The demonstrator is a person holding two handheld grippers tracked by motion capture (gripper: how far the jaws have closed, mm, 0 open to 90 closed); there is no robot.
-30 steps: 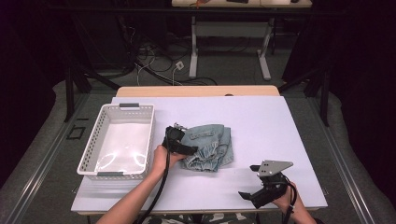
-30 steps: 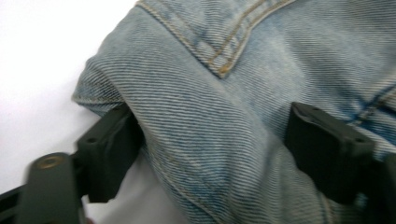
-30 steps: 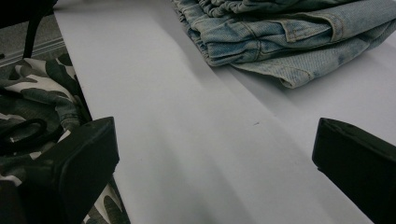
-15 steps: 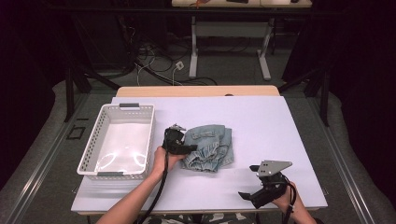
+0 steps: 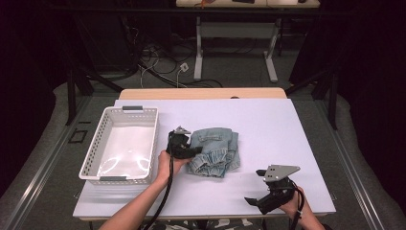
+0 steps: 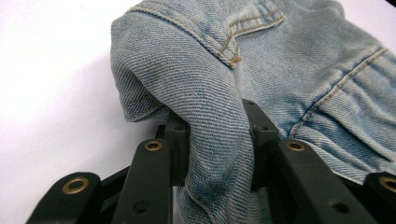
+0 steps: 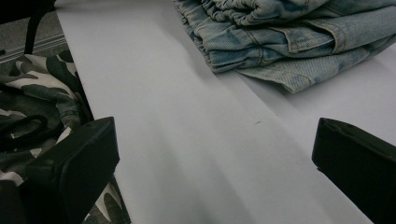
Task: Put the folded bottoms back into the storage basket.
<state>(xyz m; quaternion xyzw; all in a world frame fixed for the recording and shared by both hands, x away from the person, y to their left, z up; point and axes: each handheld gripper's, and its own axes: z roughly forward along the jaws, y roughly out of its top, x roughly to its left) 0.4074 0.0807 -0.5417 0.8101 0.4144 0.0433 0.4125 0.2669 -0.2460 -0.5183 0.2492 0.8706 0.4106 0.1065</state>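
Observation:
A folded light-blue denim garment [image 5: 214,151] lies in the middle of the white table sheet [image 5: 268,124]. My left gripper [image 5: 191,152] is at its left edge. In the left gripper view its jaws have just been closing, and the left gripper [image 6: 215,135] now pinches a thick fold of the denim [image 6: 280,60] between its pads. My right gripper [image 5: 261,199] rests near the table's front right, apart from the garment. In the right gripper view this gripper [image 7: 215,154] stands wide open with bare table between the jaws and the denim [image 7: 280,32] farther off.
A white slatted basket [image 5: 129,111] stands at the left of the table, beside the left hand, with nothing visible inside. The table's front edge [image 5: 206,214] runs just below the right gripper. Cables and desk legs lie on the floor beyond the far edge.
The left gripper's jaws have shut on the garment's left edge, bunching a fold of denim. The right gripper has kept still.

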